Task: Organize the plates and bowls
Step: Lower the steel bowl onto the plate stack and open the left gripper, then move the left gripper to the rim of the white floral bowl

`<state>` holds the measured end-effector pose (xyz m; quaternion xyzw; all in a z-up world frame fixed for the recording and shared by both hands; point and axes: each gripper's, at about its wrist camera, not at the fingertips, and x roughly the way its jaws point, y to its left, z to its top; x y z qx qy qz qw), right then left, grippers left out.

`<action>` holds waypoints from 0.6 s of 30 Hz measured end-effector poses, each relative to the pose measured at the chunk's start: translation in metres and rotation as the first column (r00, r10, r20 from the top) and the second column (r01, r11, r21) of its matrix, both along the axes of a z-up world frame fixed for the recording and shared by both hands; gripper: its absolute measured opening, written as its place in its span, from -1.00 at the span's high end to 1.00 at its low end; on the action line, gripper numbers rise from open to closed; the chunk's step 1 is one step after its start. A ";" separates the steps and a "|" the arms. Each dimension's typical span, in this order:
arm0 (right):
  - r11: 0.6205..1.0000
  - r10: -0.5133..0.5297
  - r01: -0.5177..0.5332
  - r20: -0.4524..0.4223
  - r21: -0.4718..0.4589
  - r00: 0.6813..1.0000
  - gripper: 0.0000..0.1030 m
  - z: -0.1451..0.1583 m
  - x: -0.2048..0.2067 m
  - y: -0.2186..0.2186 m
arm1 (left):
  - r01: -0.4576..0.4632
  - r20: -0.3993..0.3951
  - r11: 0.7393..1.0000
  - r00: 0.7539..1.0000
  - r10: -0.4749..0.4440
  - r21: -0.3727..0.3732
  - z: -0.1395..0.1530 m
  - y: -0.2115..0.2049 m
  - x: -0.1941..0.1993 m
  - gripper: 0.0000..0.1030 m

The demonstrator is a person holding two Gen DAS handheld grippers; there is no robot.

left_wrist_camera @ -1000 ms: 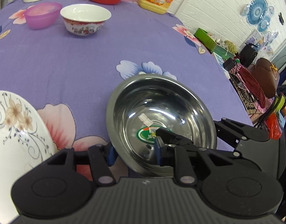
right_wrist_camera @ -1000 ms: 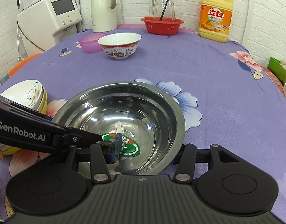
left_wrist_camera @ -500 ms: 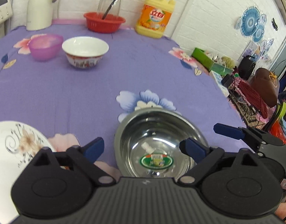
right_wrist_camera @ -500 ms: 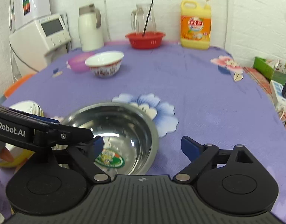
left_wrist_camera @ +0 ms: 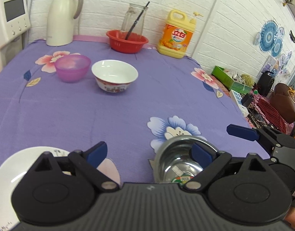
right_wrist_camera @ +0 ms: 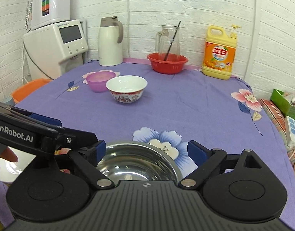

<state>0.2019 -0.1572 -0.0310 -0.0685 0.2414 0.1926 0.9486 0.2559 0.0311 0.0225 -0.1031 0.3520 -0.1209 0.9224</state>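
A steel bowl (left_wrist_camera: pixel 174 165) with a green sticker inside rests on the purple flowered tablecloth (left_wrist_camera: pixel 109 115) at the near edge; it also shows in the right wrist view (right_wrist_camera: pixel 136 161). My left gripper (left_wrist_camera: pixel 149 153) is open and empty, above and behind the bowl. My right gripper (right_wrist_camera: pixel 146 151) is open and empty over the bowl's near side. A white flowered plate (left_wrist_camera: pixel 18 165) lies at the near left. A white bowl with a red pattern (left_wrist_camera: pixel 114 77) and a pink plastic bowl (left_wrist_camera: pixel 72 67) stand further back.
At the back stand a white thermos jug (left_wrist_camera: pixel 60 17), a red basket (left_wrist_camera: pixel 127 40) with a glass jug (left_wrist_camera: pixel 133 22), and a yellow detergent bottle (left_wrist_camera: pixel 176 36). A white water dispenser (right_wrist_camera: pixel 56 44) stands left of the table. Clutter lies off the right edge.
Both grippers were shut on the steel bowl's rim, have opened and let it go, and have pulled back and up. The bowl stays on the cloth.
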 end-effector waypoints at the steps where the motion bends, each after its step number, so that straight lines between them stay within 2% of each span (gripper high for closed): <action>1: 1.000 0.006 -0.006 0.003 -0.006 1.000 -1.00 0.001 0.001 0.003 | -0.005 0.001 1.000 1.000 0.005 -0.001 0.001 0.003 0.001 -0.82; 10: 0.997 0.055 -0.055 -0.007 -0.051 0.998 -1.00 -0.001 0.016 0.024 | -0.036 -0.020 0.999 0.999 0.035 -0.038 -0.006 0.024 0.020 -0.82; 16: 0.995 0.069 -0.070 -0.022 -0.074 0.997 -1.00 -0.004 0.032 0.031 | -0.053 -0.042 0.998 0.998 0.052 -0.035 -0.013 0.033 0.039 -0.84; 18: 0.991 0.101 -0.103 -0.028 -0.084 0.995 -1.00 -0.002 0.041 0.031 | -0.074 -0.049 0.996 0.996 0.072 -0.045 -0.013 0.041 0.047 -0.88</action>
